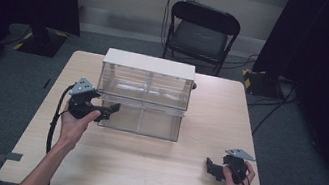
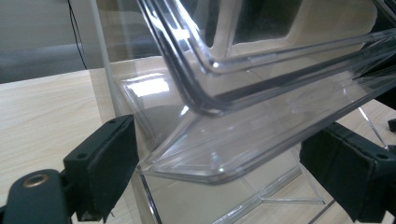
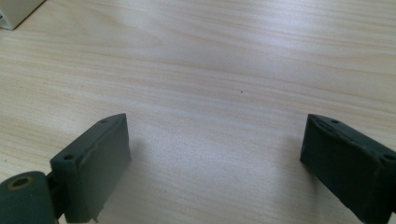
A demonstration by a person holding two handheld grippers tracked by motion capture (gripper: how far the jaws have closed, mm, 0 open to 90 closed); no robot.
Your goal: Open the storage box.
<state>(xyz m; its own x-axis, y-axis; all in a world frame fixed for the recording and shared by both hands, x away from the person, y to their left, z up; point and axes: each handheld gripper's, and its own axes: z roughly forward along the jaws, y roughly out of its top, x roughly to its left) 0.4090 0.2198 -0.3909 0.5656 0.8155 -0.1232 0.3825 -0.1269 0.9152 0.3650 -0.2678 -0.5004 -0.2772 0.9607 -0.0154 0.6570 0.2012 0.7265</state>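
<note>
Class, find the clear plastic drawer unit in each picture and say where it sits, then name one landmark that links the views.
High view: clear drawer unit stands at the table's far middle, lower drawer pulled out beside the left hand-held gripper.
Left gripper view: its drawer corner lies between the open jaws.
Right gripper view: the picture's top left corner has a pale corner, perhaps the unit's.
Shared landmark: the light wooden table.

A clear plastic drawer (image 1: 142,121) juts partly pulled out toward six o'clock from the white-topped cabinet (image 1: 149,63) mid-table.
</note>
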